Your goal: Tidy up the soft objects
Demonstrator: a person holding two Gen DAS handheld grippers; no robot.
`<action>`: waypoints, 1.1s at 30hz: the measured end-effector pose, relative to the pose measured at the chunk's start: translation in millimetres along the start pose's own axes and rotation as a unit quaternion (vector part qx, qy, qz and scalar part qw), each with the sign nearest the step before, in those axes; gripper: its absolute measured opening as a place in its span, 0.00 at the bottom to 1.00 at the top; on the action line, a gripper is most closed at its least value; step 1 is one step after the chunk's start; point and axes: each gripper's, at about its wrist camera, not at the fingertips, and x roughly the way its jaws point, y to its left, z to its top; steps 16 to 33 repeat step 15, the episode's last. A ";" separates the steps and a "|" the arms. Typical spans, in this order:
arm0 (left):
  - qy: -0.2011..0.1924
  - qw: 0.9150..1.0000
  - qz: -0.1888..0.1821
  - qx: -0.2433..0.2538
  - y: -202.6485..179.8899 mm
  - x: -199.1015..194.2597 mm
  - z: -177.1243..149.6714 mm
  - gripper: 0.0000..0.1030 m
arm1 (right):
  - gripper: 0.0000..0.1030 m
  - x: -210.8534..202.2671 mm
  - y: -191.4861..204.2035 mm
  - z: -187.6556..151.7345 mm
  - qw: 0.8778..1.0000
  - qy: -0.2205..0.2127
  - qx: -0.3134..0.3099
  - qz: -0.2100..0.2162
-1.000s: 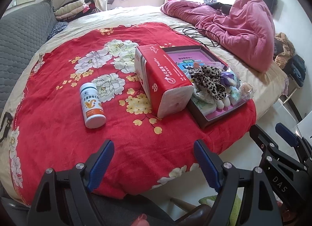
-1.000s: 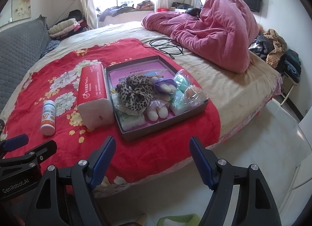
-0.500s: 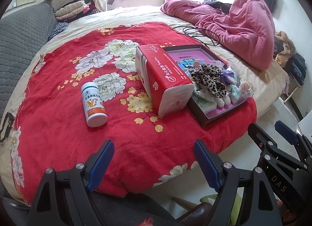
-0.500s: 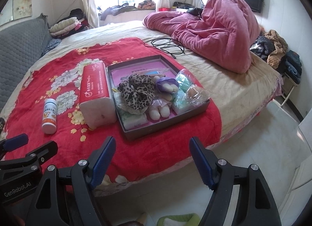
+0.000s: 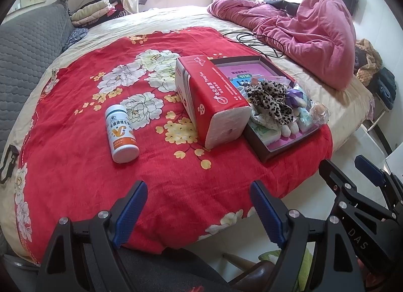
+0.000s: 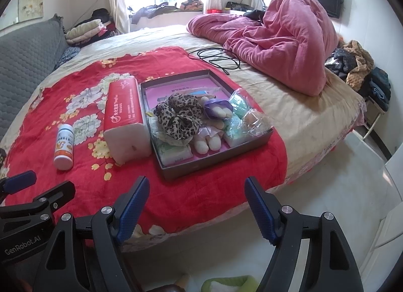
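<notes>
Right wrist view shows both grippers, right gripper (image 6: 195, 207) and left gripper (image 5: 199, 210), gaping empty before the box (image 6: 216, 158), so reaching for the tissue pack (image 6: 124, 118) seems next.

We see a red blanket (image 6: 83, 113) patterned with white and yellow flowers over a beige bed sheet (image 6: 297, 105). The tissue pack (image 6: 124, 113) is red with white ends; the bottle (image 6: 64, 147) is white with an orange label. The dark tray (image 6: 214, 163) has a pink floor and holds a leopard-print scrunchie (image 6: 178, 118). The heaped duvet (image 6: 284, 37) is pink, the headboard (image 6: 22, 57) grey and quilted.
</notes>
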 end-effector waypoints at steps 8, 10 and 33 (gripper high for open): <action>0.003 1.000 0.001 -0.003 1.8 2.6 0.8 0.80 | 0.76 0.3 -1.8 -0.3 1.000 -0.002 0.001 -0.002; 0.004 1.000 0.000 -0.003 1.9 3.3 0.5 0.80 | 0.76 0.1 -2.2 -0.1 1.000 -0.003 0.001 -0.004; 0.007 1.000 -0.004 -0.006 4.3 5.4 -0.6 0.80 | 0.76 0.9 -2.5 0.0 1.000 -0.002 0.001 -0.004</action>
